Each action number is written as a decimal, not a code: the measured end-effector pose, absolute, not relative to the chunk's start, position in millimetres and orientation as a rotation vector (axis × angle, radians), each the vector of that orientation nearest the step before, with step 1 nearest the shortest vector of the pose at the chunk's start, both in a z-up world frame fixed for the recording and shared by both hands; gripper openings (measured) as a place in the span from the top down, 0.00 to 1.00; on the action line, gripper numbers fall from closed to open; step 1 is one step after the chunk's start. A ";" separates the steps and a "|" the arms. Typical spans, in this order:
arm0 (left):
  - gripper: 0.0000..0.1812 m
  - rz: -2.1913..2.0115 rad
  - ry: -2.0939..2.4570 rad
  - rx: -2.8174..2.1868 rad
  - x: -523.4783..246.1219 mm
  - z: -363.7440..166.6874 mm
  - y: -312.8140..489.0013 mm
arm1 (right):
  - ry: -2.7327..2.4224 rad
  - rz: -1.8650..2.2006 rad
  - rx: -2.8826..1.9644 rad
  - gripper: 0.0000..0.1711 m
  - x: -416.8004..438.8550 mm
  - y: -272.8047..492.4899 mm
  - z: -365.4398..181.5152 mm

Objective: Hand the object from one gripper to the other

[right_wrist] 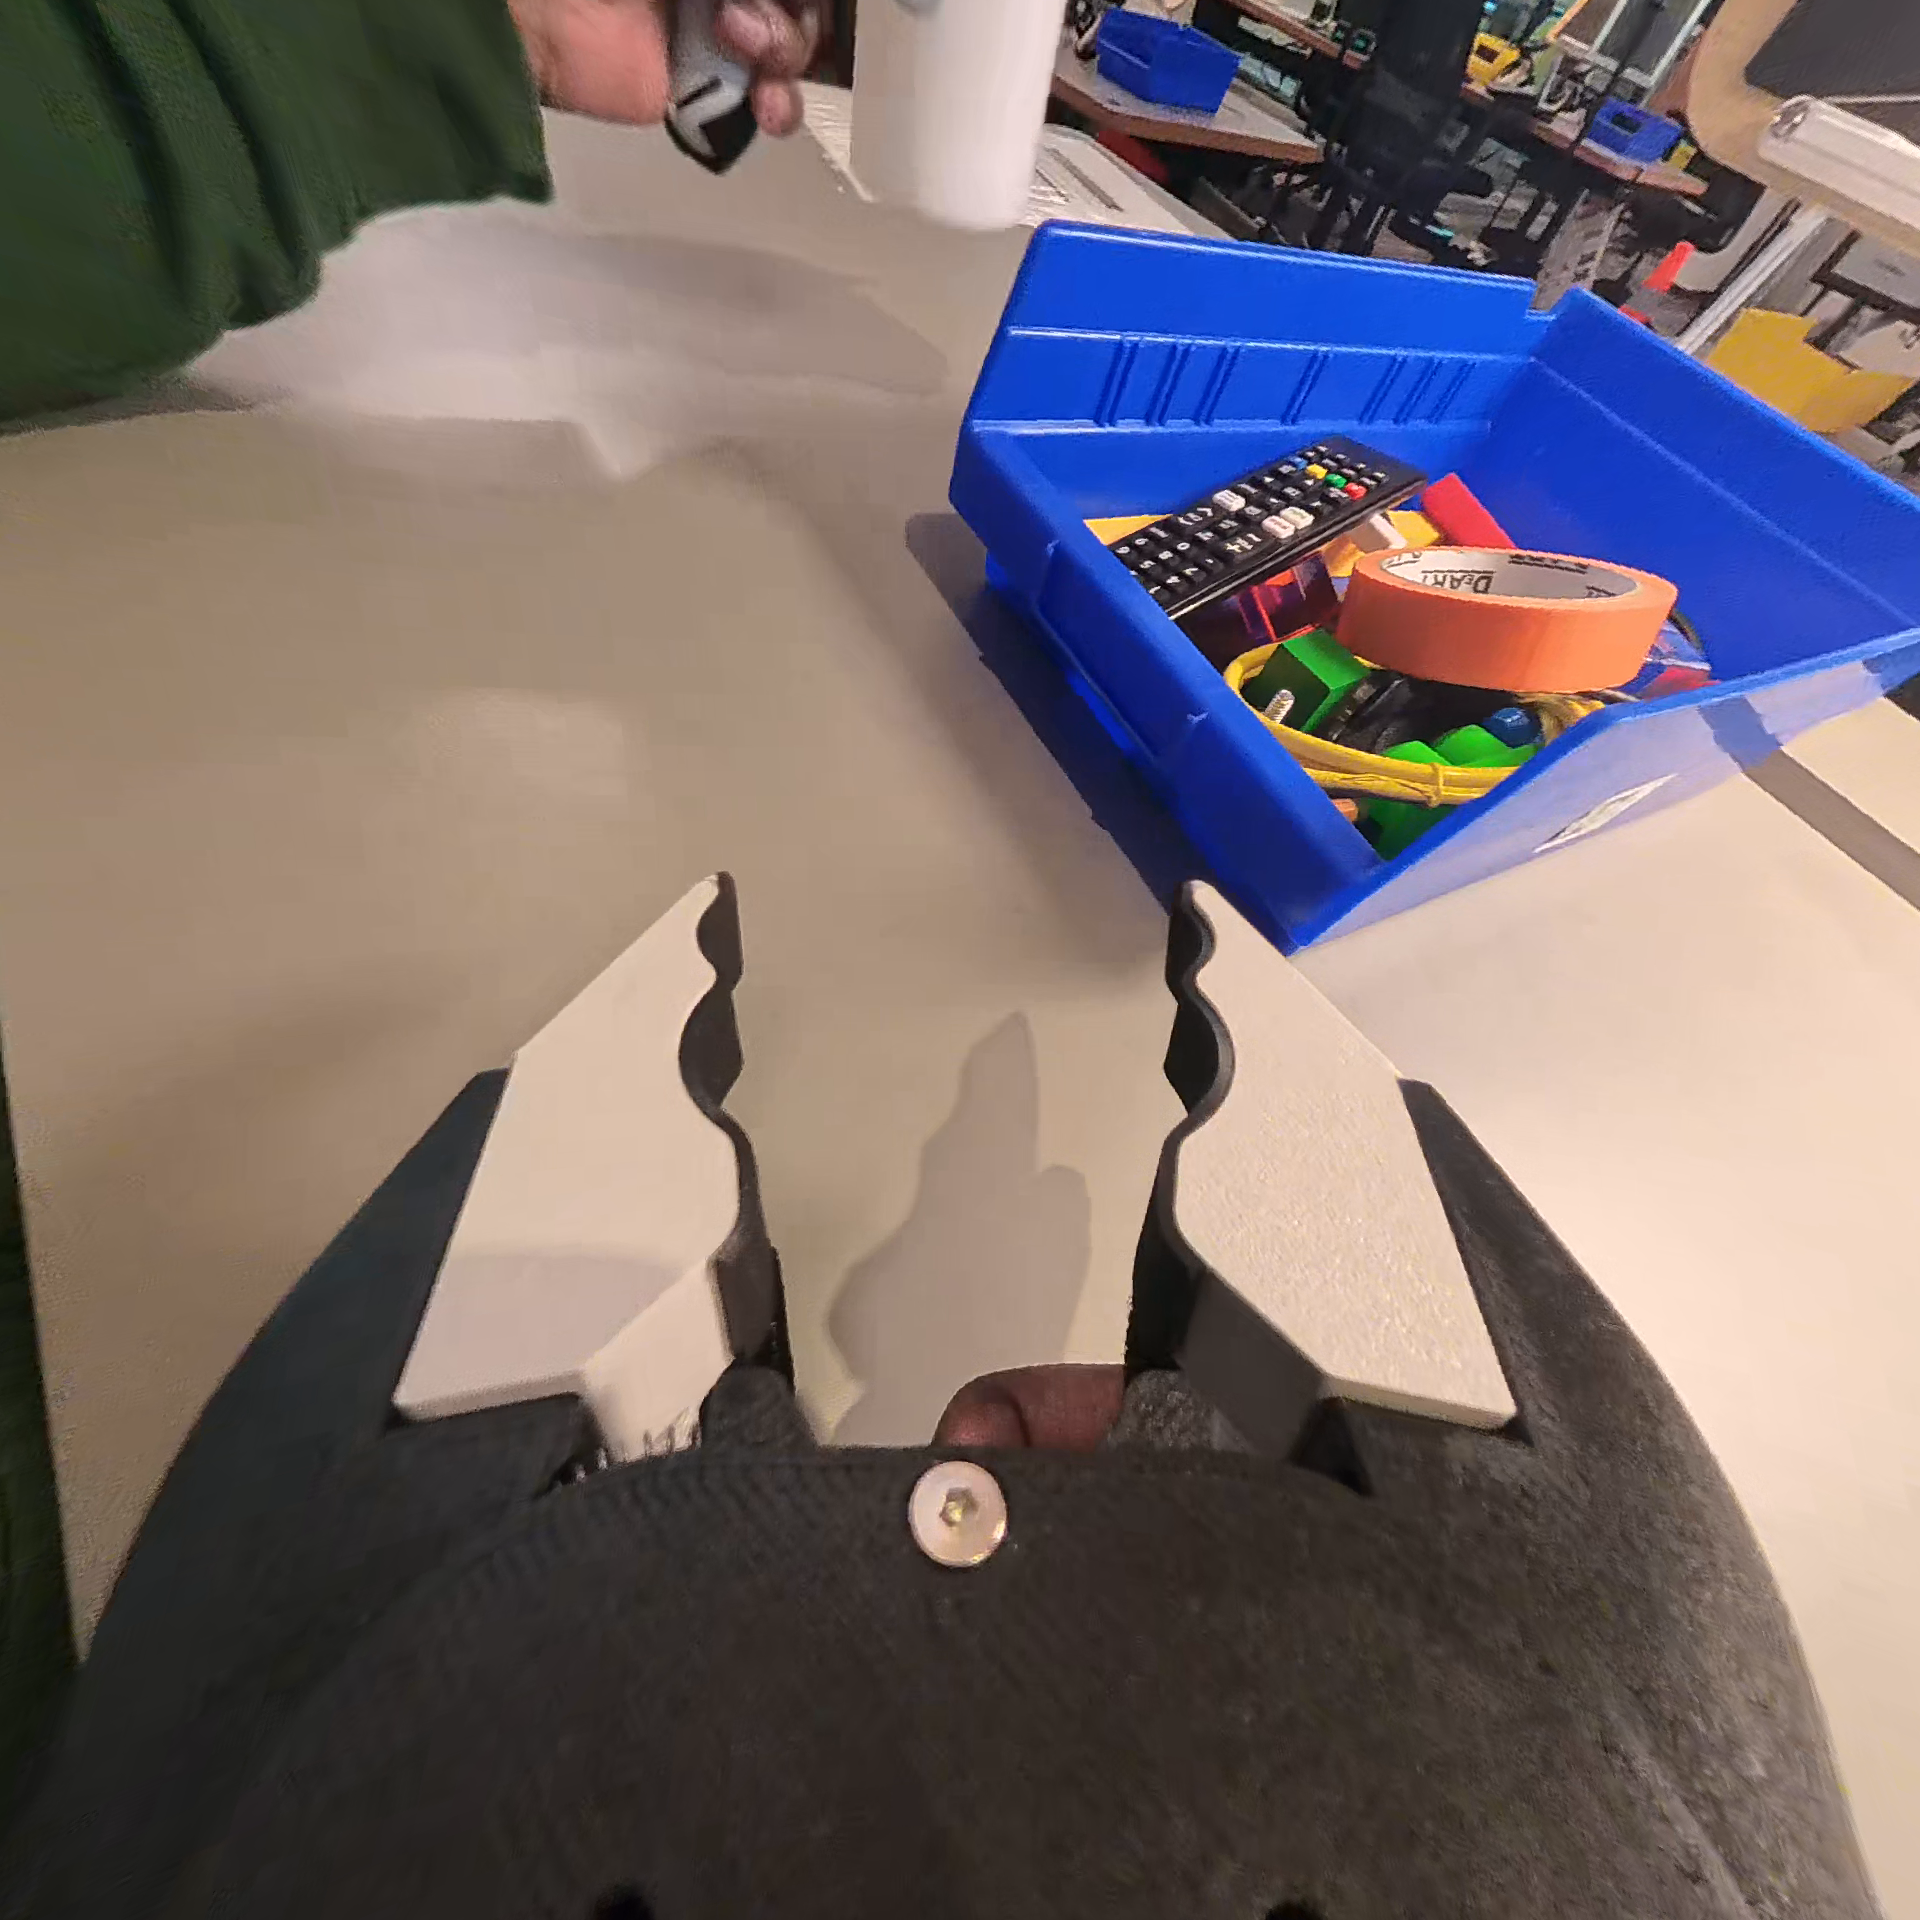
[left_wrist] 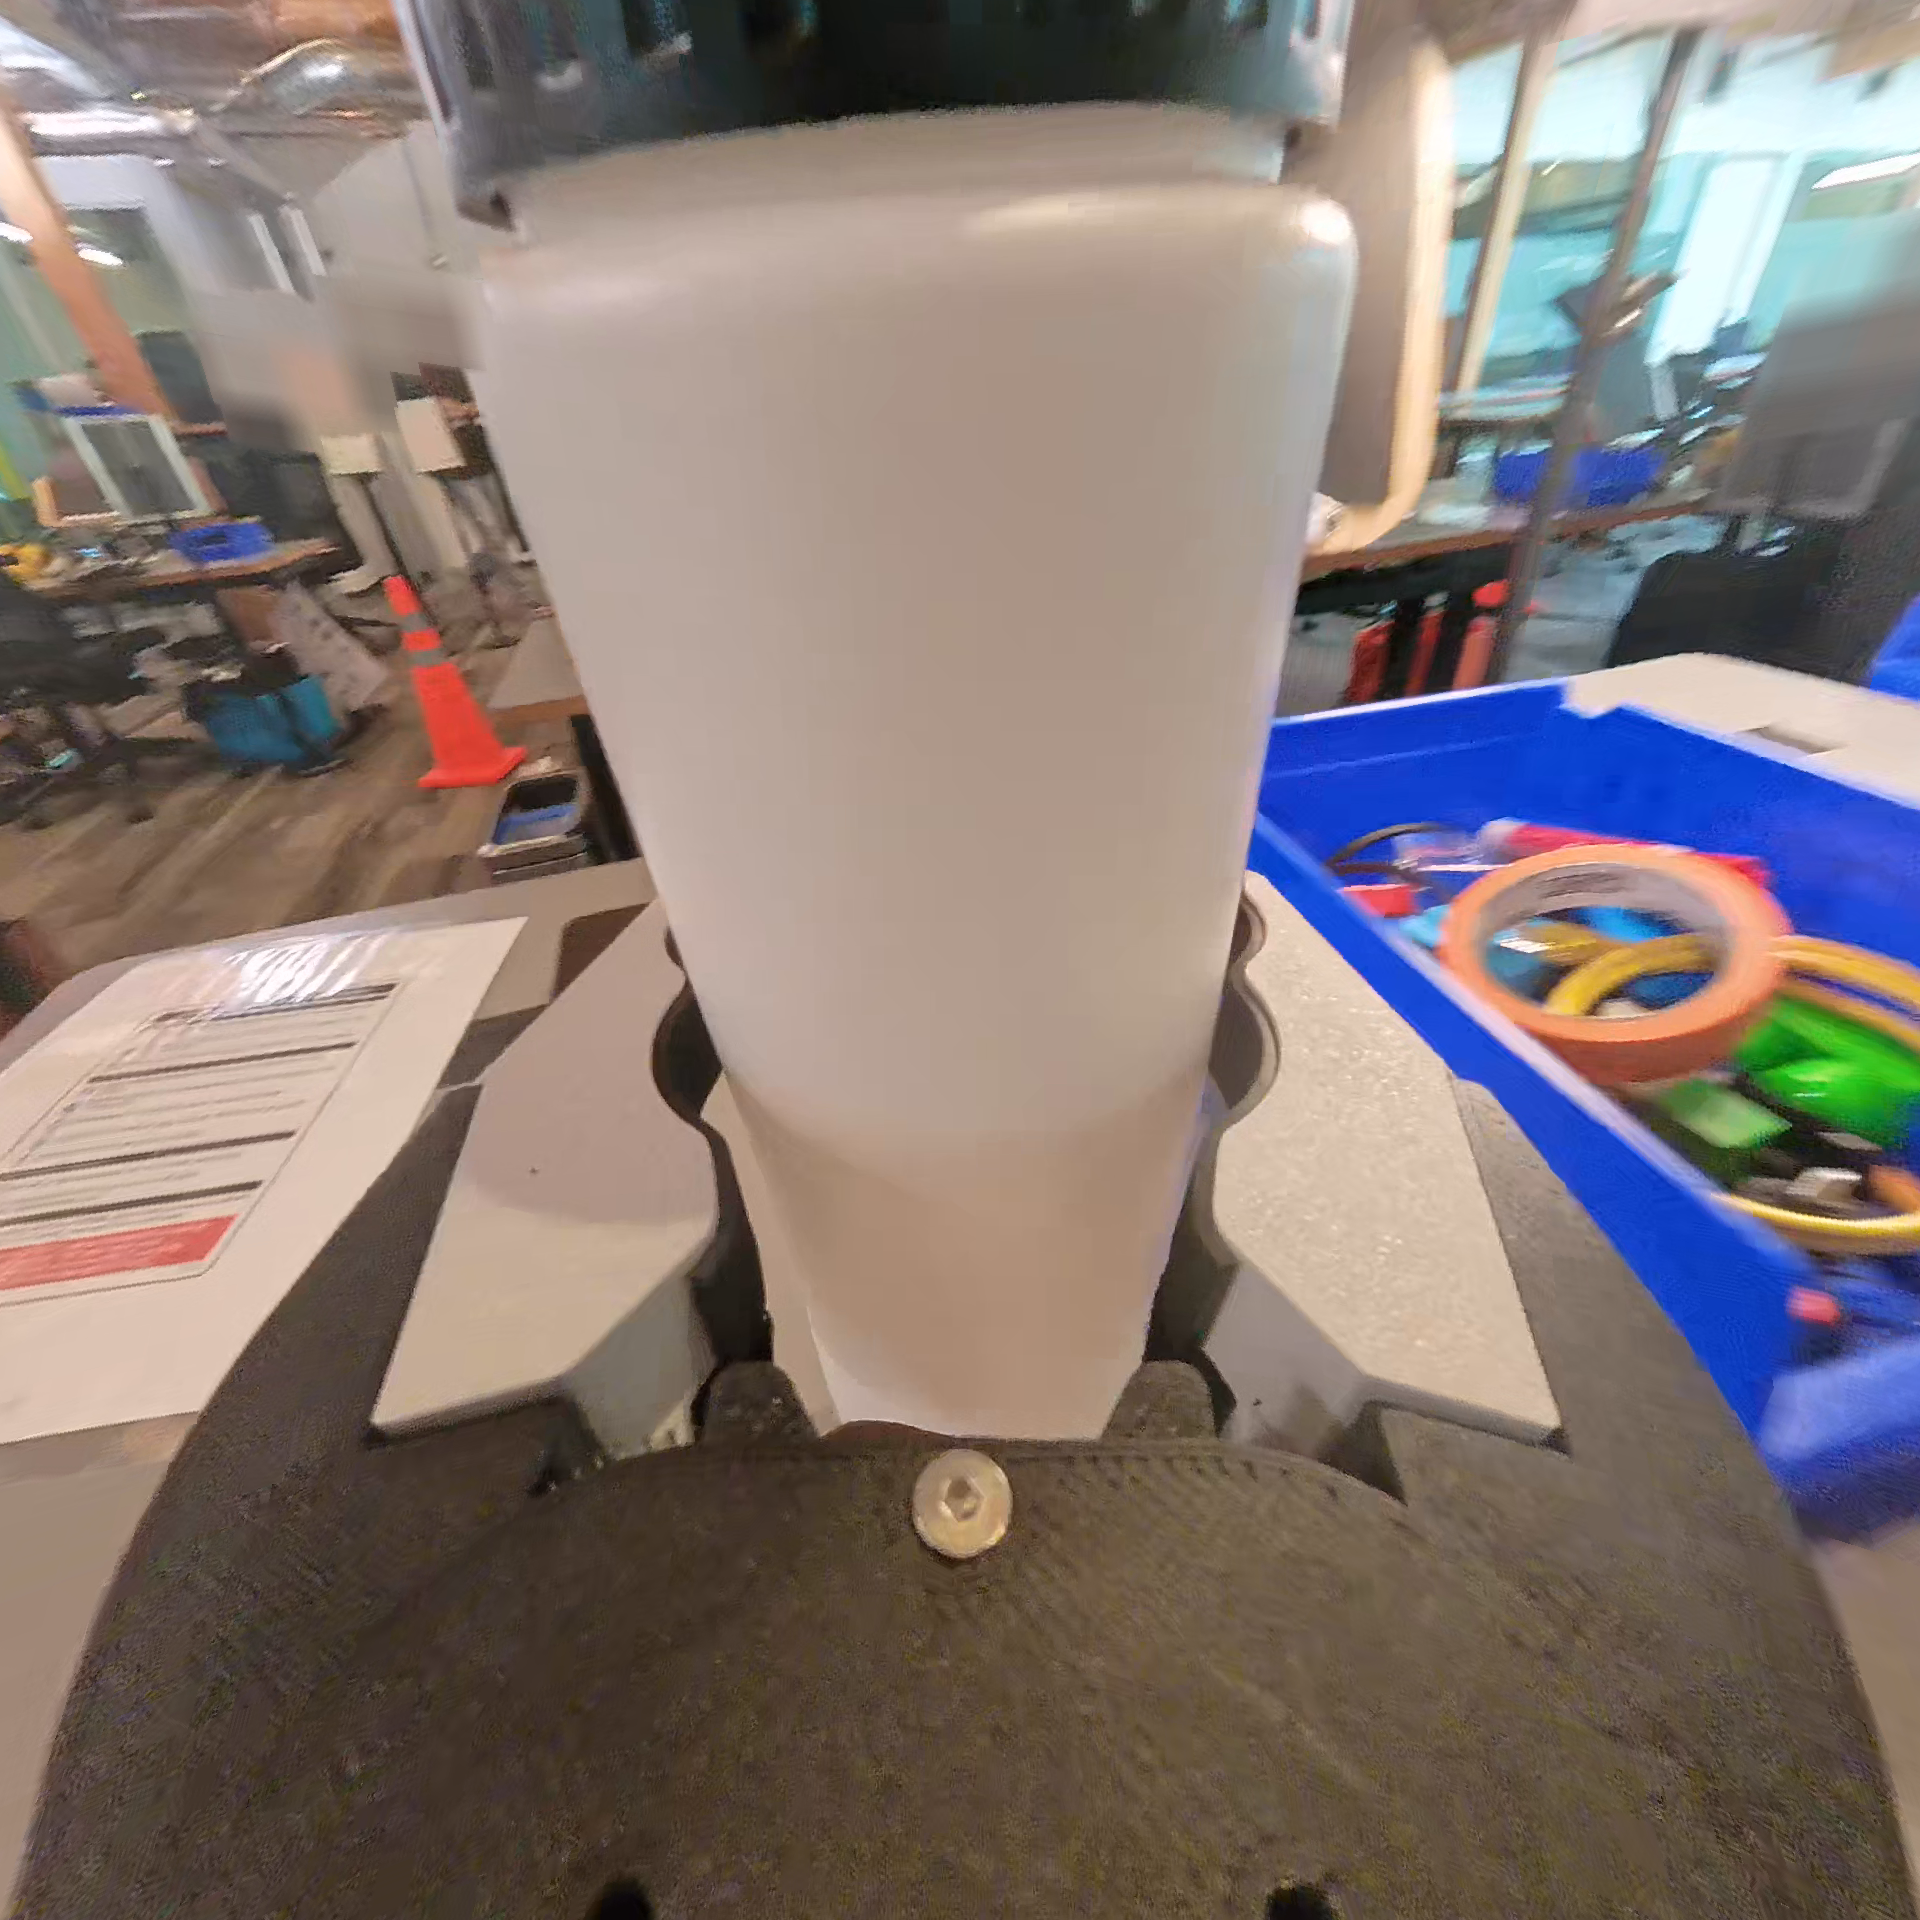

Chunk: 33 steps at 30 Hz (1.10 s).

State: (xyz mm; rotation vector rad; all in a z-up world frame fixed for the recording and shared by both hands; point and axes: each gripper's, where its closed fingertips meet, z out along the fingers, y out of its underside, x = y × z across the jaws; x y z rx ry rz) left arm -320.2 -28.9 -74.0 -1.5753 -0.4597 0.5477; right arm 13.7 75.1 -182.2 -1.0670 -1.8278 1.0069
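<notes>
Handover not yet made.
My left tool (left_wrist: 961, 1039) grips the white bottle (left_wrist: 914, 644); my right tool (right_wrist: 956, 1049) gapes wide, empty, above the worktop (right_wrist: 520, 675).

The left wrist view looks level along its gripper (left_wrist: 961, 1091) from low over the pale grey bench (left_wrist: 1351, 1091). A tall white plastic cylinder (left_wrist: 914, 644) sits so near that it fills the middle. The open-topped blue plastic bin (left_wrist: 1538, 769) lies just to its right.

The right wrist view looks down along its gripper (right_wrist: 956, 904) at the bench (right_wrist: 520, 675), with the bin (right_wrist: 1247, 312) ahead to the right.

Both views share the bin, the bench and the cylinder (right_wrist: 945, 104), which appears beyond the bin's left corner in the right wrist view.
</notes>
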 end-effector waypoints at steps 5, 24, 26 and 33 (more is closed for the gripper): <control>0.46 0.645 -0.529 -1.624 -355.5 -120.4 -35.3 | -1.762 1.034 -1.112 0.52 12.7 86.5 -176.9; 0.46 0.439 -0.679 -1.717 -355.9 -161.1 -50.0 | -1.704 1.037 -1.157 0.55 10.4 95.4 -174.0; 0.45 0.416 -0.685 -1.723 -354.6 -162.6 -50.7 | -1.707 1.034 -1.156 0.55 10.3 95.1 -174.6; 0.34 0.379 -0.681 -1.790 -342.3 -171.5 -51.8 | -1.705 1.040 -1.151 0.54 10.9 94.9 -173.8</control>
